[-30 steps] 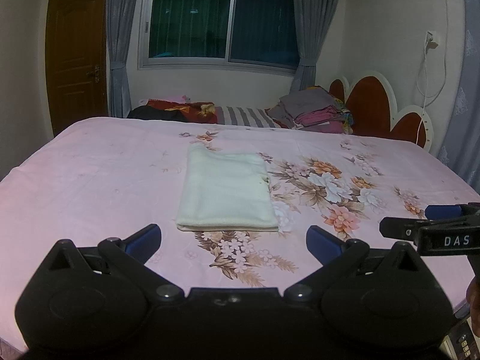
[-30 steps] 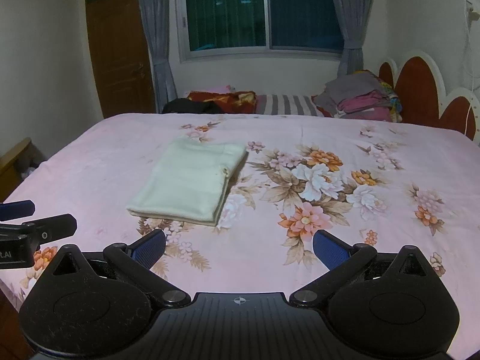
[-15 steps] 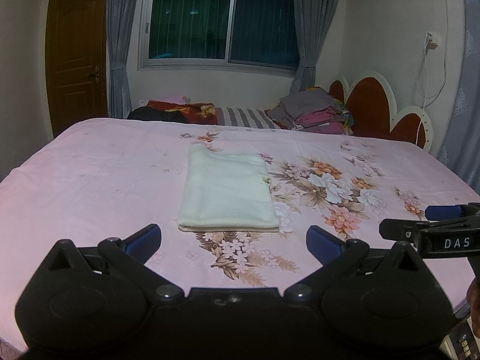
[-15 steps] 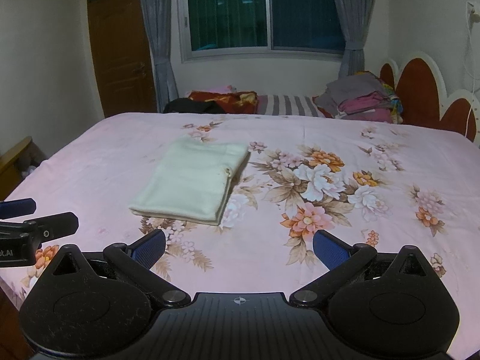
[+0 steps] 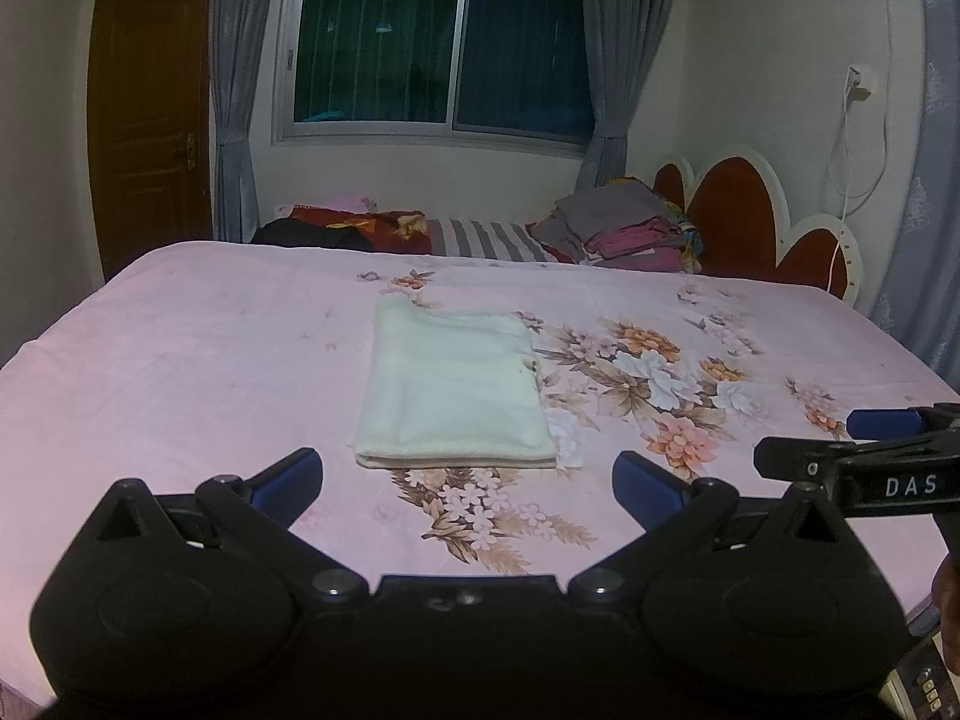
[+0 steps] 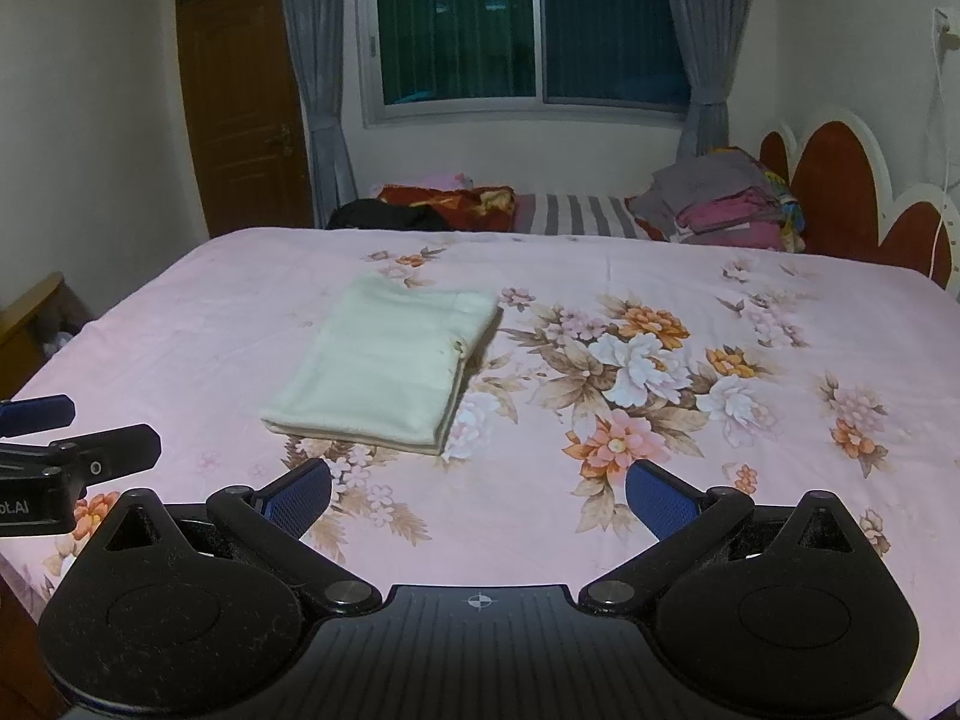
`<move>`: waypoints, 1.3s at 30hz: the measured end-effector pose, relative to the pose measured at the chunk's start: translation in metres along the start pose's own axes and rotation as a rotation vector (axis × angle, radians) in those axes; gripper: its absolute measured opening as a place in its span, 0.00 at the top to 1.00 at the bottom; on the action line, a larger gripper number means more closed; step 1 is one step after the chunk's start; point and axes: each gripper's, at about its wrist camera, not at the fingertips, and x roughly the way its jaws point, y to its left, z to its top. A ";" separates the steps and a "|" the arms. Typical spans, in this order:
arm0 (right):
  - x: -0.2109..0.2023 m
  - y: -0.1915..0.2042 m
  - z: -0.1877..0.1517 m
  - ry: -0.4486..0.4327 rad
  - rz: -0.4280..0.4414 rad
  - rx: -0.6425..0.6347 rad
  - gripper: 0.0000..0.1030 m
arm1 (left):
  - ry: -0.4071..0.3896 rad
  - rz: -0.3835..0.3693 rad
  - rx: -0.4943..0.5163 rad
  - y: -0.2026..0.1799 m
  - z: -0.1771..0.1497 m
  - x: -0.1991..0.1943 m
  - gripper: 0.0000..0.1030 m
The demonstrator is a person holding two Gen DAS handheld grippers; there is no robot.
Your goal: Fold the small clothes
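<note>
A pale cream garment (image 5: 453,387) lies folded into a neat rectangle on the pink floral bed sheet (image 5: 180,348). In the right wrist view the same garment (image 6: 384,360) sits left of centre. My left gripper (image 5: 467,480) hovers just short of the garment's near edge, open, with nothing between its blue pads. My right gripper (image 6: 478,495) is open too, empty, held near the bed's front edge to the right of the garment. Each gripper shows at the side of the other's view: the right one (image 5: 852,444) and the left one (image 6: 72,432).
A stack of folded clothes (image 5: 624,228) and striped and red bedding (image 5: 420,228) lie along the far side of the bed. A red scalloped headboard (image 5: 744,210) stands at the right. A wooden door (image 6: 240,108) and a curtained window (image 6: 528,30) are behind.
</note>
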 end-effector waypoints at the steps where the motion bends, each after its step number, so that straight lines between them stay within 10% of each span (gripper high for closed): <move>1: 0.000 0.000 0.000 0.000 0.000 0.000 0.00 | -0.002 -0.002 0.000 0.000 0.001 0.000 0.00; 39: 0.000 0.008 0.001 -0.009 0.021 -0.025 0.00 | -0.014 -0.023 0.017 0.014 -0.001 -0.005 0.06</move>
